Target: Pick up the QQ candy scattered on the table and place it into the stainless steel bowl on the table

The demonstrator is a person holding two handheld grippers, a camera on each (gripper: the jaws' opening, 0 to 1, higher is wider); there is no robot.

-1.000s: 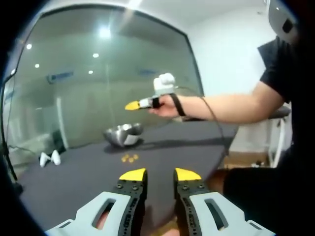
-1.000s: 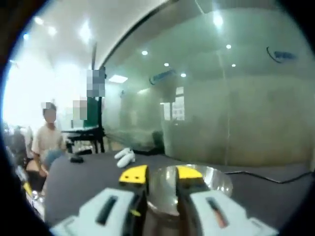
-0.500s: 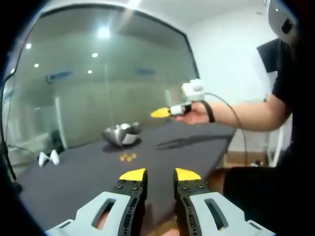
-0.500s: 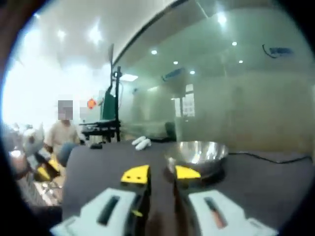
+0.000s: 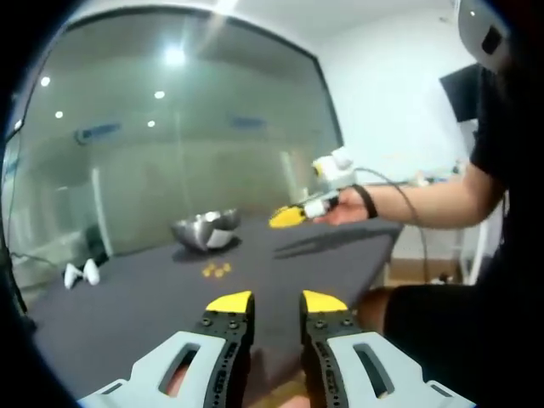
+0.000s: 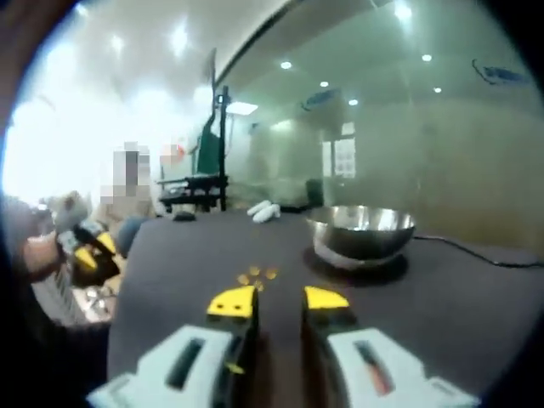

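We should lower the empty, parted right claw (image 6: 279, 299) onto one QQ candy (image 6: 257, 276) mid-worktop, beside the stainless steel bowl (image 6: 361, 233); left claw (image 5: 277, 302) seemingly hangs parted, idle.

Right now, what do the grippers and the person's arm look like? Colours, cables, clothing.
Both grippers have light grey moulded jaws with black inner bars and yellow tips: left gripper, right gripper. In the left gripper view the right gripper carries a white box on top, and a thin dark cable runs back from it. The person's arm wears a black wrist strap and a black short sleeve.
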